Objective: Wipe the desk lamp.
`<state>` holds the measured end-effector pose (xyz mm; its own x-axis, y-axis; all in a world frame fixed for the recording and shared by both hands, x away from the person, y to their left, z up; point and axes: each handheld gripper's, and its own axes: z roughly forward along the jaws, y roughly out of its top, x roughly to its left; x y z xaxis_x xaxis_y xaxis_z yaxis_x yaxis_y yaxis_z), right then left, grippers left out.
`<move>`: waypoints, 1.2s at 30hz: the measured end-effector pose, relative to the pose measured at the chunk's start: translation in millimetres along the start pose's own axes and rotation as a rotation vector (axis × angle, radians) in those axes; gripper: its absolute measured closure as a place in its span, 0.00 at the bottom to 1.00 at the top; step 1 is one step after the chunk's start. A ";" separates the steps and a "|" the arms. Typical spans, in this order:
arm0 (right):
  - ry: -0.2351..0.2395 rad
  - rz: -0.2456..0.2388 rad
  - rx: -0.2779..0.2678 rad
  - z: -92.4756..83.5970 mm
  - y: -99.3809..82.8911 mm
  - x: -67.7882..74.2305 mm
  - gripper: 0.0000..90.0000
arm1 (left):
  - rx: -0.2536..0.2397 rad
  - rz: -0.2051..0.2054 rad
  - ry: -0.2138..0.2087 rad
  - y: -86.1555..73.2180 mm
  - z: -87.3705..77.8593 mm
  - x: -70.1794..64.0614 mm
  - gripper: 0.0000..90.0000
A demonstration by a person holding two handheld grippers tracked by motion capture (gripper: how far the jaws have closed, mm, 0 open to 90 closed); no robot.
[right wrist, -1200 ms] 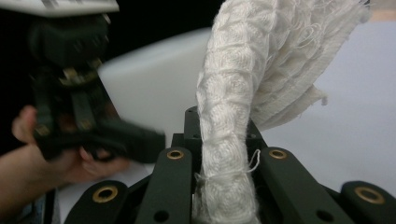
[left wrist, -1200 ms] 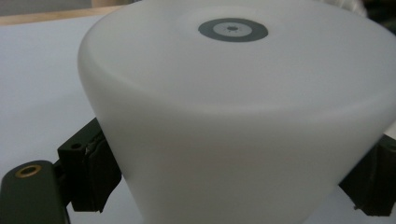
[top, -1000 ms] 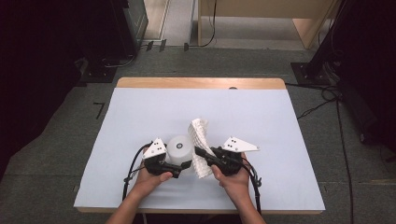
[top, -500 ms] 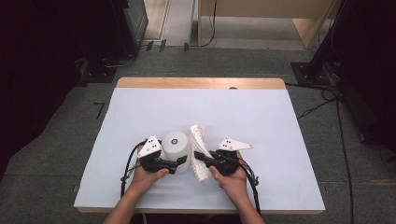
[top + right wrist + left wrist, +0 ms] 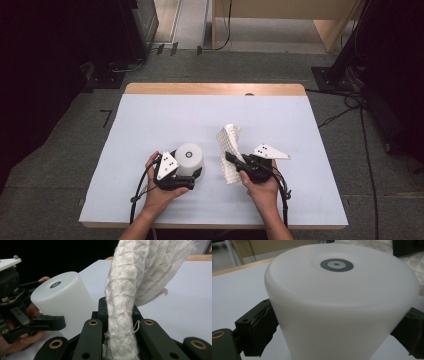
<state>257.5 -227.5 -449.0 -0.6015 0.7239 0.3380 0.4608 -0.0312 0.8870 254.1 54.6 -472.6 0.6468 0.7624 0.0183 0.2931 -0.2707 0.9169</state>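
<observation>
Nearest to me, my left gripper [image 5: 192,176] sits around the foot of one white cup [image 5: 189,159], which stands upside down on the table [image 5: 150,115], its flat base with a small grey ring facing up and its long axis upright. My jaws there have just been opening: in the left gripper view the pads [image 5: 262,326] flank the cup's wall [image 5: 342,305], spread wide, and I cannot tell whether they touch it.

Just to the right, my right gripper [image 5: 231,158] is pinched tight on one white knitted cloth [image 5: 229,150]. In the right gripper view the cloth [image 5: 125,302] rises from between my jaws as a rolled, twisted strip, long axis running up and away from me, its frayed end fanning out at the top. In the high view it stands up off the table, leaning slightly.

Cup and cloth are near each other but apart, both in the near half of the pale blue table. Beyond them the wooden far edge [image 5: 215,89] shows.
</observation>
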 end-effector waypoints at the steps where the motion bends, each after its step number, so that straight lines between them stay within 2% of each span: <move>1: 0.000 0.001 0.000 0.3 0.0 0.3 0.88 | -0.001 -0.011 0.051 -0.2 0.9 -7.5 0.04; 3: -0.002 -0.004 0.002 1.2 -0.3 1.0 0.88 | 0.012 -0.027 0.117 0.8 3.5 -14.7 0.04; 5: 0.002 -0.010 0.007 3.0 -1.4 2.6 0.88 | 0.029 -0.053 0.154 1.8 6.9 -16.8 0.05; 7: 0.003 -0.018 0.017 5.5 -3.4 4.8 0.88 | 0.037 -0.069 0.143 1.4 8.8 -16.6 0.07; 9: 0.005 -0.027 0.029 8.6 -5.7 6.4 0.88 | 0.034 -0.057 0.136 0.9 8.1 -16.8 0.09; 12: 0.012 -0.029 0.053 14.4 -9.6 8.9 0.88 | 0.032 -0.072 0.094 1.3 6.9 -9.2 0.10; 14: 0.017 -0.033 0.068 18.0 -12.4 10.4 0.88 | 0.022 -0.113 0.031 2.0 5.1 2.1 0.10; 15: 0.021 -0.037 0.076 20.5 -14.0 11.8 0.88 | 0.004 -0.154 -0.021 2.9 3.5 9.9 0.10; 18: 0.034 -0.052 0.104 27.5 -18.5 17.4 0.88 | -0.032 -0.190 -0.091 6.3 -1.5 22.1 0.10; 21: 0.058 -0.064 0.119 34.5 -21.8 25.6 0.88 | -0.054 -0.187 -0.176 9.9 -4.4 25.4 0.10; 22: 0.067 -0.073 0.117 35.8 -21.9 28.5 0.88 | -0.051 -0.182 -0.186 10.2 -3.9 24.5 0.10; 25: 0.068 -0.083 0.112 35.4 -20.1 33.3 0.88 | -0.025 -0.139 -0.195 8.9 -0.4 18.5 0.10; 27: 0.074 -0.071 0.097 32.3 -17.1 33.6 0.88 | -0.005 -0.119 -0.212 7.6 2.8 14.5 0.10; 32: 0.100 -0.049 0.013 15.8 0.5 34.0 0.89 | 0.028 -0.052 -0.221 5.9 8.5 2.4 0.10; 34: 0.110 -0.064 -0.025 8.4 7.7 36.4 0.89 | 0.033 -0.043 -0.227 5.9 9.3 0.4 0.10; 36: 0.116 -0.069 -0.037 5.5 10.5 37.5 0.89 | 0.029 -0.032 -0.230 7.0 8.9 0.4 0.10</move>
<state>243.3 -196.9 -428.8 -0.7035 0.6405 0.3079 0.3926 -0.0109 0.9196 262.6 47.8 -469.7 0.7795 0.6175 -0.1053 0.3340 -0.2675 0.9038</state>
